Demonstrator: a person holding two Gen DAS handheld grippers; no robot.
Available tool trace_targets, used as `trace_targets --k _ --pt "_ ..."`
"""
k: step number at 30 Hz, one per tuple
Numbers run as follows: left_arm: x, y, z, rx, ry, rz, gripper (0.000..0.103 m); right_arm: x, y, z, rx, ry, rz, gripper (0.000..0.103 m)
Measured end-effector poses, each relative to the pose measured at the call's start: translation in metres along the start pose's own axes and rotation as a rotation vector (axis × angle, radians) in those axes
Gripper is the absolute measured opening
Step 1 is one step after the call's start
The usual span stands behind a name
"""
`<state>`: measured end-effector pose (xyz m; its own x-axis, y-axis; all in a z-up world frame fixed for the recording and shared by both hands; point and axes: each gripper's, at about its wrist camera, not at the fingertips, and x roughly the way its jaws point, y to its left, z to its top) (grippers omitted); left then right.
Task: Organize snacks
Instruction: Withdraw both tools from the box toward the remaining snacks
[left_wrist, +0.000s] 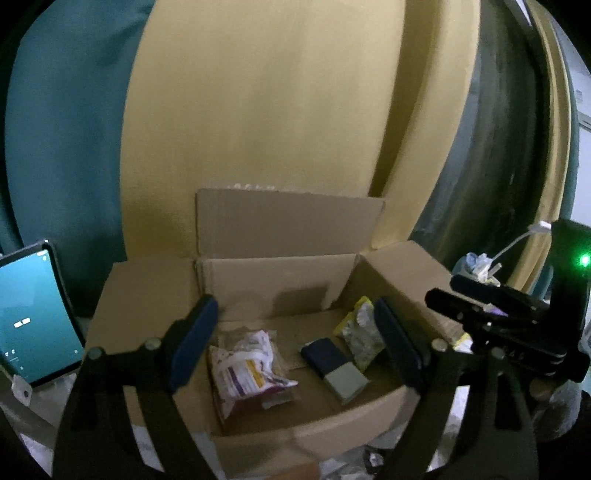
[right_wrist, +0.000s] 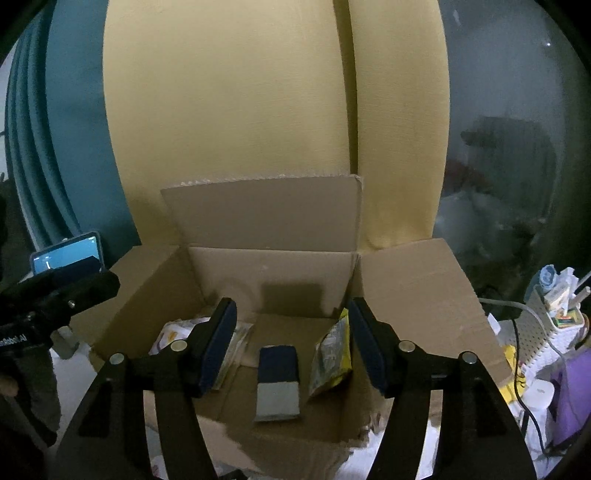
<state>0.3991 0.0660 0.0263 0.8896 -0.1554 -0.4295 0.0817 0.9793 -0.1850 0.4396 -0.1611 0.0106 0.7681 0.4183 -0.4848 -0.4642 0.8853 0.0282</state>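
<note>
both grippers, left (left_wrist: 295, 343) and right (right_wrist: 291, 343), open, empty; below them in box (right_wrist: 273, 266): white pack (left_wrist: 247, 365), dark pack (right_wrist: 277, 380), yellow pack (right_wrist: 334, 354).

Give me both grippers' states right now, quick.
Left gripper: open, holding nothing, above the cardboard box.
Right gripper: open, holding nothing, above the same box.

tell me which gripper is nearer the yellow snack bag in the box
Right. The right gripper hangs open over the box with the yellow snack bag just inside its right finger. The left gripper is open above the white packet, further left.
</note>
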Motion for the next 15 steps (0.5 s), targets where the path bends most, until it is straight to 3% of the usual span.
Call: trace_targets --k 15 --pt "-0.083 -0.038 -0.011 0.048 -0.075 -0.047 0.087 -0.079 0.007 -0.016 0.0 -0.05 -0.021 0.066"
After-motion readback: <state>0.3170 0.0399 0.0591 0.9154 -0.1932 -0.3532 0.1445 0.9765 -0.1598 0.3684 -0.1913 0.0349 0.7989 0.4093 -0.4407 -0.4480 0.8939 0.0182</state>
